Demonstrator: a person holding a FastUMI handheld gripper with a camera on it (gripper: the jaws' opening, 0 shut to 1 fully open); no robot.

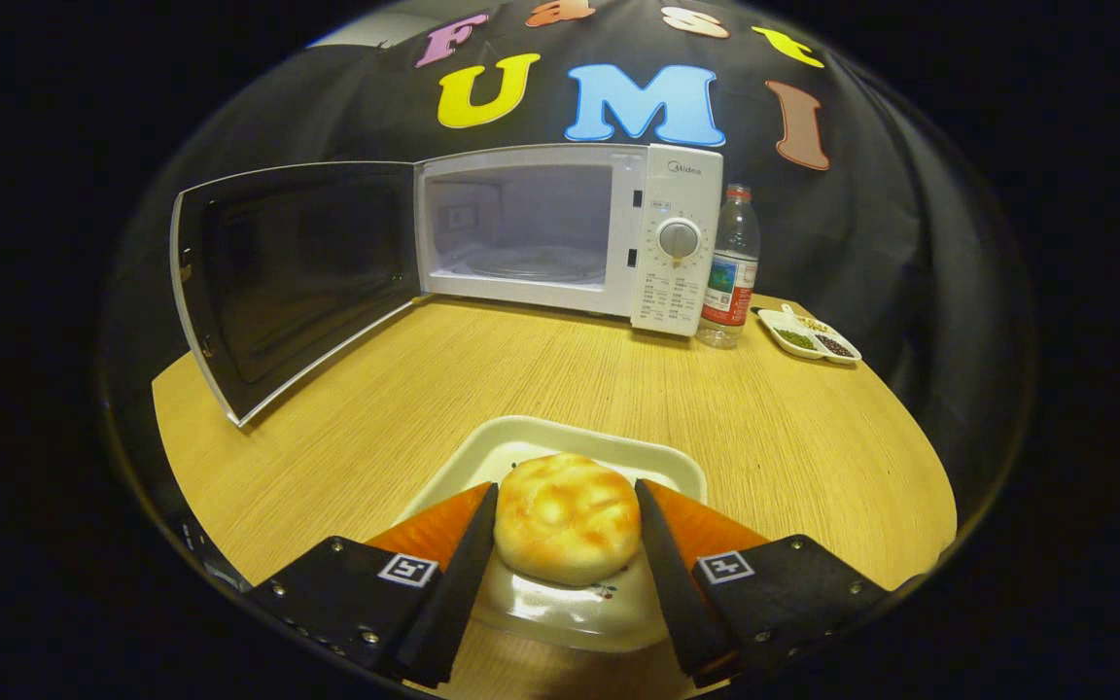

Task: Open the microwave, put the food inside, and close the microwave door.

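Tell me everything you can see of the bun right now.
The bun is round, flattish, pale with golden-brown patches, and looks soft and whole. It sits upright on a white plate on the wooden table, between the fingers of the hand-held gripper, which flank it closely; firm contact can't be confirmed.

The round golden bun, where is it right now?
In the gripper view, the round golden bun sits on the white square plate on the wooden table, between the gripper fingers, which flank it closely, well short of the open white microwave.
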